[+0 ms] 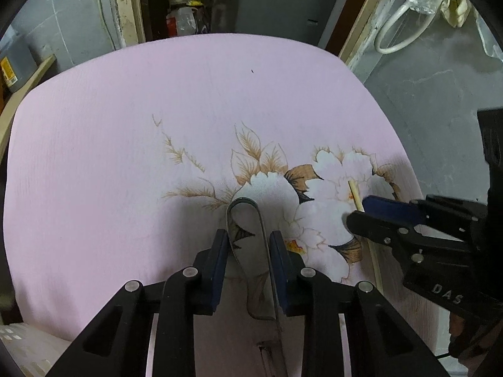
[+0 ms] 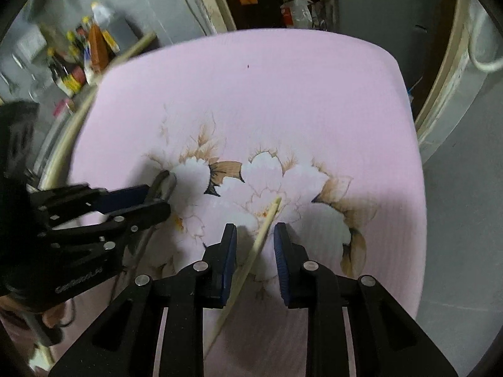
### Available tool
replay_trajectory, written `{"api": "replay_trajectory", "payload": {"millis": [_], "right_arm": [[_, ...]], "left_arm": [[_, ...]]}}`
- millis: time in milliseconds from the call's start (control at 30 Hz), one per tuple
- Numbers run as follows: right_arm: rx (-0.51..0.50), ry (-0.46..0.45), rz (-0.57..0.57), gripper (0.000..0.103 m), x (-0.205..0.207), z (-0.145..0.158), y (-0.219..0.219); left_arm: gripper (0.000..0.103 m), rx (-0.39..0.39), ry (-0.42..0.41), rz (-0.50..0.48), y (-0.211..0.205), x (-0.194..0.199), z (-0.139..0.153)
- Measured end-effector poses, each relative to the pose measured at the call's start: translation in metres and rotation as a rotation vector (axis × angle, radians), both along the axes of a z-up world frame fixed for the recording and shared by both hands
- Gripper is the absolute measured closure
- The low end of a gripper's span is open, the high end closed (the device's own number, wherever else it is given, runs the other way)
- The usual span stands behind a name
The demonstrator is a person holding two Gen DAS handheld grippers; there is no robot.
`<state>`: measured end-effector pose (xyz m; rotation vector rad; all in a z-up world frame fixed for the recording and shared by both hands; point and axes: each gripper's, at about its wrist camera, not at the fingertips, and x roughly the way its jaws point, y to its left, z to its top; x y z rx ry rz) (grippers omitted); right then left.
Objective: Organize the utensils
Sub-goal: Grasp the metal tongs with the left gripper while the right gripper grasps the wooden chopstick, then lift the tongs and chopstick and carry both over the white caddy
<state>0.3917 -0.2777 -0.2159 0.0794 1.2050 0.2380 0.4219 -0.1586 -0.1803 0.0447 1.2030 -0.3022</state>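
Metal tongs [image 1: 242, 200]: where are they, and do I have them?

They sit between the fingers of your left gripper [image 1: 248, 235], looped end pointing away from you, over the flower print on the pink cloth [image 1: 125, 125]. The jaws stand narrow, and the blue pads [image 1: 221, 251] look to press on the two arms of the tongs, one on each side. So yes, your left hand has hold of them.

And the wooden chopstick [image 2: 267, 220]?

It runs slantwise between the fingers of your right gripper [image 2: 254, 229], tip on the white petals, the rest passing back under the gripper toward you.

Is that one gripped?

No. The right jaws are only partly closed, with a gap showing between the stick and each pad [image 2: 231, 245]; nothing is squeezed there.

How do my two hands stand to each other?

Near, side by side above the print and both tilted steeply down; each one shows at the edge of the other's wrist view.
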Motion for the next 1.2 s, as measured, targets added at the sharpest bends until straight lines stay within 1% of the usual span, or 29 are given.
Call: {"api": "replay_trajectory", "payload": {"millis": [67, 133, 167, 233, 333, 367, 400, 467, 600, 700, 800, 833, 933, 1033, 1100, 1200], "right_arm": [[-0.045, 0.007, 0.013, 0.083, 0.002, 0.001, 0.010], [-0.061, 0.003, 0.002, 0.088, 0.002, 0.002, 0.013], [-0.055, 0.001, -0.015, 0.094, 0.002, 0.002, 0.011], [0.007, 0.009, -0.057, 0.098, 0.001, 0.001, 0.000], [0.140, 0.020, -0.127, 0.099, -0.005, 0.000, -0.015], [0.196, 0.010, -0.152, 0.099, -0.011, 0.003, -0.020], [0.231, -0.004, -0.169, 0.099, -0.016, 0.006, -0.022], [0.283, -0.066, -0.196, 0.099, -0.032, 0.019, -0.023], [0.316, -0.180, -0.214, 0.099, -0.060, 0.044, -0.018], [0.333, -0.237, -0.225, 0.099, -0.075, 0.056, -0.019], [0.359, -0.312, -0.243, 0.099, -0.089, 0.075, -0.015], [0.365, -0.330, -0.245, 0.099, -0.086, 0.079, -0.016], [0.366, -0.408, -0.256, 0.099, -0.100, 0.096, -0.022], [0.387, -0.491, -0.275, 0.099, -0.108, 0.118, -0.015], [0.394, -0.551, -0.278, 0.099, -0.114, 0.137, -0.007], [0.402, -0.615, -0.277, 0.099, -0.120, 0.159, 0.004]], "left_arm": [[0.078, 0.009, 0.005, -0.004, -0.002, 0.001, 0.000], [0.078, 0.011, 0.006, -0.004, -0.002, 0.002, 0.000], [0.078, 0.007, 0.005, 0.001, -0.002, 0.003, 0.000], [0.079, -0.021, 0.004, 0.017, 0.001, 0.003, 0.000], [0.080, -0.070, 0.003, 0.042, 0.008, -0.001, 0.001], [0.080, -0.083, -0.006, 0.047, 0.010, -0.005, 0.003], [0.080, -0.093, -0.022, 0.048, 0.011, -0.010, 0.007], [0.080, -0.116, -0.060, 0.046, 0.013, -0.019, 0.016], [0.080, -0.164, -0.151, 0.036, 0.019, -0.039, 0.039], [0.080, -0.197, -0.214, 0.029, 0.027, -0.054, 0.056], [0.080, -0.220, -0.244, 0.025, 0.035, -0.066, 0.069], [0.080, -0.224, -0.252, 0.024, 0.036, -0.068, 0.073], [0.080, -0.245, -0.292, 0.021, 0.046, -0.082, 0.087], [0.080, -0.257, -0.334, 0.018, 0.058, -0.093, 0.099], [0.080, -0.269, -0.370, 0.018, 0.068, -0.101, 0.113], [0.080, -0.292, -0.414, 0.022, 0.083, -0.109, 0.134]]}}
